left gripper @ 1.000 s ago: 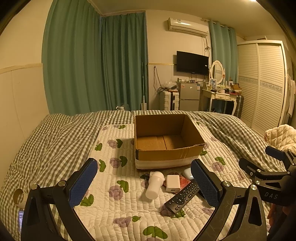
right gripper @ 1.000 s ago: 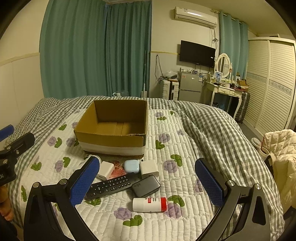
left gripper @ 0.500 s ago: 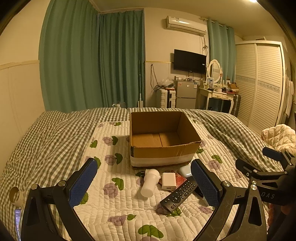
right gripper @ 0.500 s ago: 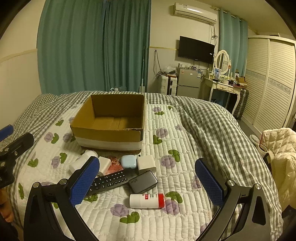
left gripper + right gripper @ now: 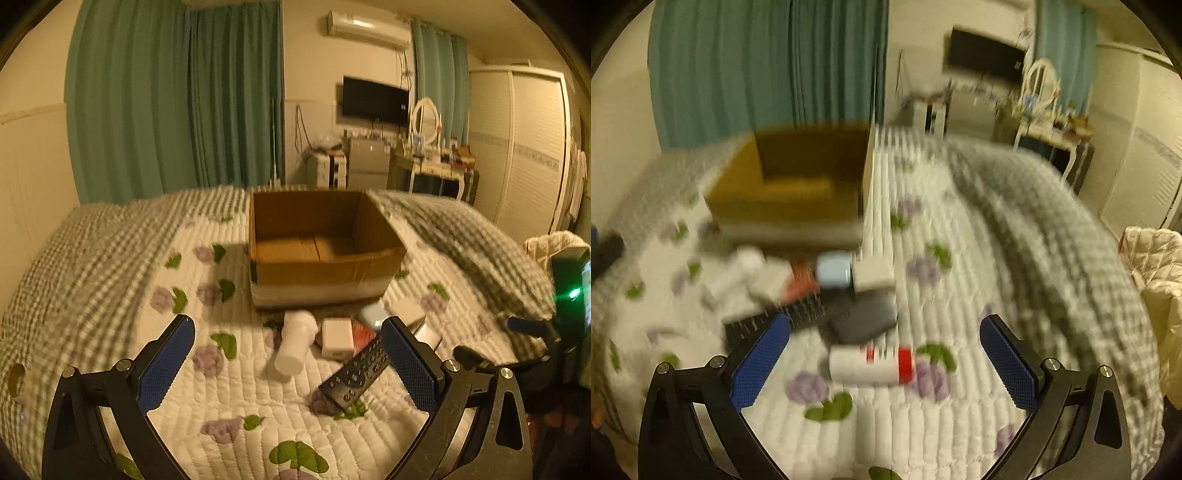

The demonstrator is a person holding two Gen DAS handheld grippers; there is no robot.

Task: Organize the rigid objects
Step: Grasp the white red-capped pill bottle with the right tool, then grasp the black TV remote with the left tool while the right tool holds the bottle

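Note:
An open, empty cardboard box (image 5: 325, 251) stands on the quilted bed; it also shows in the right wrist view (image 5: 790, 188). In front of it lie a white cup (image 5: 295, 341), a white charger (image 5: 337, 338), a black remote (image 5: 356, 373), a light blue case (image 5: 833, 272), a white block (image 5: 873, 275), a dark flat case (image 5: 864, 319) and a white bottle with a red cap (image 5: 871, 365). My left gripper (image 5: 288, 363) is open and empty just before the cup and remote. My right gripper (image 5: 882, 363) is open and empty, its jaws on either side of the bottle. The right wrist view is blurred.
The flowered white quilt (image 5: 236, 398) covers the bed, with a grey checked blanket (image 5: 1052, 236) on the right. A cream jacket (image 5: 1156, 266) lies at the far right. Green curtains, a TV and a dressing table (image 5: 436, 166) stand at the back.
Both grippers have moved forward and down towards the objects. The bottle now lies between the right gripper's jaws. Both grippers stay open.

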